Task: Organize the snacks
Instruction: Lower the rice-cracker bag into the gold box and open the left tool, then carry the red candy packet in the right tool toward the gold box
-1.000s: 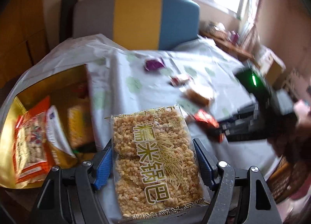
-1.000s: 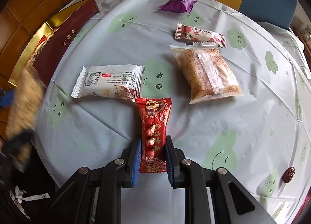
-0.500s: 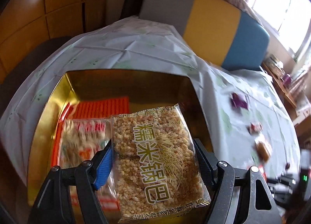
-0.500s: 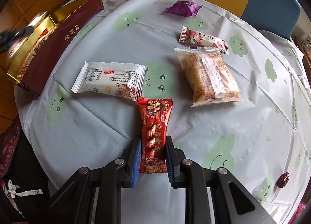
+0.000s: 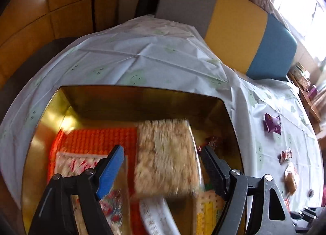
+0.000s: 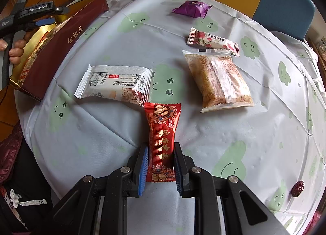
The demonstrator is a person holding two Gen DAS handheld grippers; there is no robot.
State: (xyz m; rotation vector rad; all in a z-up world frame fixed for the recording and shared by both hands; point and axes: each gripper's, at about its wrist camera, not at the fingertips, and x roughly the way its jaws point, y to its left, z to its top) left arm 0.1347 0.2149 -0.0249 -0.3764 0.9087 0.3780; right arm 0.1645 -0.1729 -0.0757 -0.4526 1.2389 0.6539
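At the bottom centre of the right wrist view, the right hand-held gripper (image 6: 160, 166) is clamped on a red packet (image 6: 162, 140) whose long axis runs straight ahead, up the frame. The gold box (image 6: 43, 51) lies far to the upper left. There the left hand-held gripper (image 5: 163, 165) stands spread apart above the box, a blurred rice cracker pack (image 5: 166, 157) loose between its fingers.

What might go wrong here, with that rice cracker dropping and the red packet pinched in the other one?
The rice cracker pack, blurred between the open left hand-held gripper, may land tilted on the snacks already in the gold box. The right hand-held gripper pinches only the red packet's near end, so it might slip. That packet touches the white packet and may drag it.
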